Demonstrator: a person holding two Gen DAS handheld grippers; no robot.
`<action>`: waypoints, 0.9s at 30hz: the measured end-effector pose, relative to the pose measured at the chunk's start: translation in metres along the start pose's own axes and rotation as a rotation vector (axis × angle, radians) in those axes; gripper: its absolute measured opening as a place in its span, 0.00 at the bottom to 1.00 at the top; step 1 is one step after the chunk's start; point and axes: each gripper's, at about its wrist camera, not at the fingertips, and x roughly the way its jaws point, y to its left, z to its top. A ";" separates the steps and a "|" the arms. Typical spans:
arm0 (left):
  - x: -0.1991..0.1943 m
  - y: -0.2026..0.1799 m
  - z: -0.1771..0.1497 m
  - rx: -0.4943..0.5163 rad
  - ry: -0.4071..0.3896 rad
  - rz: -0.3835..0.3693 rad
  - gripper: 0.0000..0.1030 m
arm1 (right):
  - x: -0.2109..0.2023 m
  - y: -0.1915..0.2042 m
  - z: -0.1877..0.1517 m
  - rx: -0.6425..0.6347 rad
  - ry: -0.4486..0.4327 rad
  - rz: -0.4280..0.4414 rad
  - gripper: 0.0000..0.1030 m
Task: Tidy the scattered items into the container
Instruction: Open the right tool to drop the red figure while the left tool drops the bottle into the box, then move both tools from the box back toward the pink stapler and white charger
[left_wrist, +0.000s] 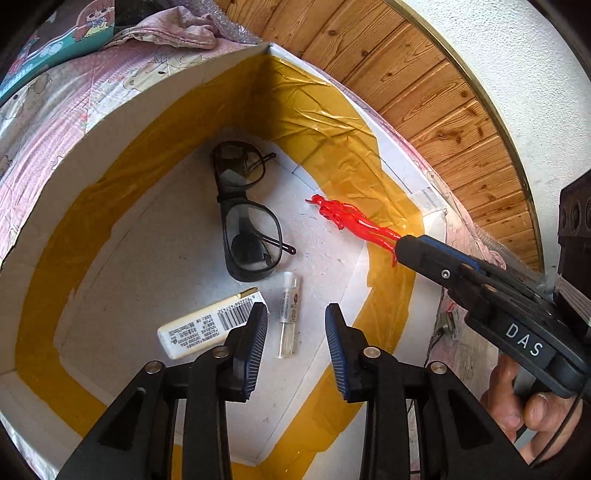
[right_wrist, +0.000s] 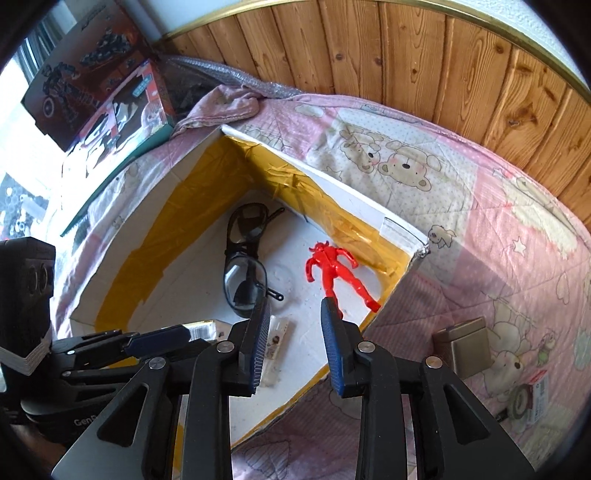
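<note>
Left gripper (left_wrist: 296, 328) jaws apart over the box (left_wrist: 122, 122) floor, above a small vial (left_wrist: 289, 317). Right gripper (right_wrist: 293, 325) jaws apart too, its right finger by the red figure (right_wrist: 334, 271) (contact unclear). Only the right view shows a brown block (right_wrist: 463, 345) outside on the quilt (right_wrist: 498, 229); glasses (left_wrist: 243, 214) lie inside.

The white cardboard box (left_wrist: 110, 122) is showing a matt, slightly rough inside, with glossy, wrinkled yellow-brown packing tape (left_wrist: 325, 110) catching the light along its walls and floor edges. Inside it, the red figurine (right_wrist: 334, 271) is gleaming like smooth hard plastic, the black-framed glasses (left_wrist: 245, 214) are looking like shiny plastic with clear lenses, and the small vial (left_wrist: 289, 314) is looking transparent (glass or clear plastic, hard to tell). The quilted pink bear-print cloth (right_wrist: 461, 206) is lying soft and matt against varnished knotty wood panelling (right_wrist: 406, 55).
</note>
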 end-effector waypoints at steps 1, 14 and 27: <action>-0.004 0.000 -0.002 0.005 -0.002 0.004 0.38 | -0.003 0.000 -0.003 0.013 -0.005 0.014 0.30; -0.048 -0.012 -0.039 0.078 -0.027 0.055 0.53 | -0.039 0.014 -0.059 0.155 -0.039 0.169 0.30; -0.080 -0.043 -0.077 0.171 -0.044 0.044 0.54 | -0.079 0.021 -0.117 0.197 -0.088 0.206 0.32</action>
